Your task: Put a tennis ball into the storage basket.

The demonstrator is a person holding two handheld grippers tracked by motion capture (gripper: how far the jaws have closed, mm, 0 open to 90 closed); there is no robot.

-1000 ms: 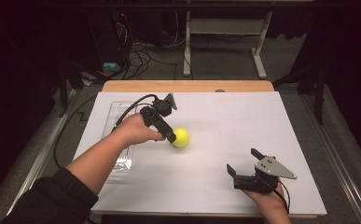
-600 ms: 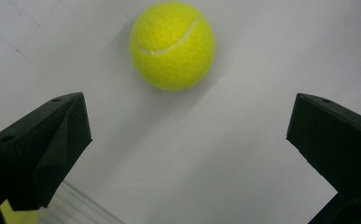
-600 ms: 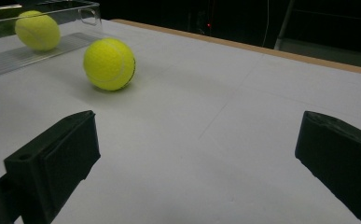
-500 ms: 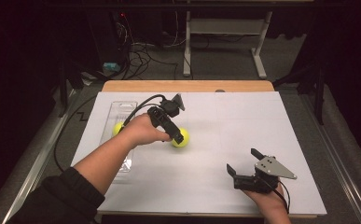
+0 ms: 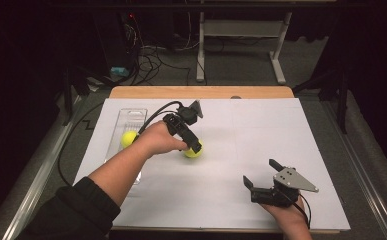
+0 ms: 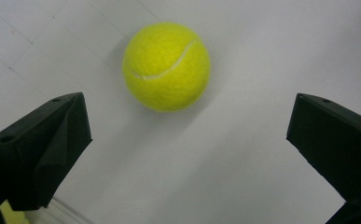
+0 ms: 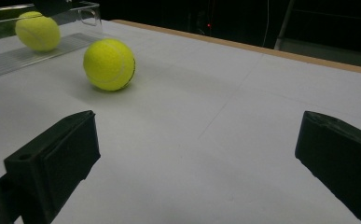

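White table (image 5: 231, 150): tennis ball (image 6: 166, 66) just beyond spread left tongs (image 6: 187, 140).

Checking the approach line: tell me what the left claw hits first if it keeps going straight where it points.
Most likely the tennis ball on the white table: it lies just ahead of the open left claw, slightly off centre between the jaws. Depth is hard to judge.

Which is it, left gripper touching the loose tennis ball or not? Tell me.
Apart. The left gripper view shows the left gripper open, bare table between its jaws and the tennis ball.
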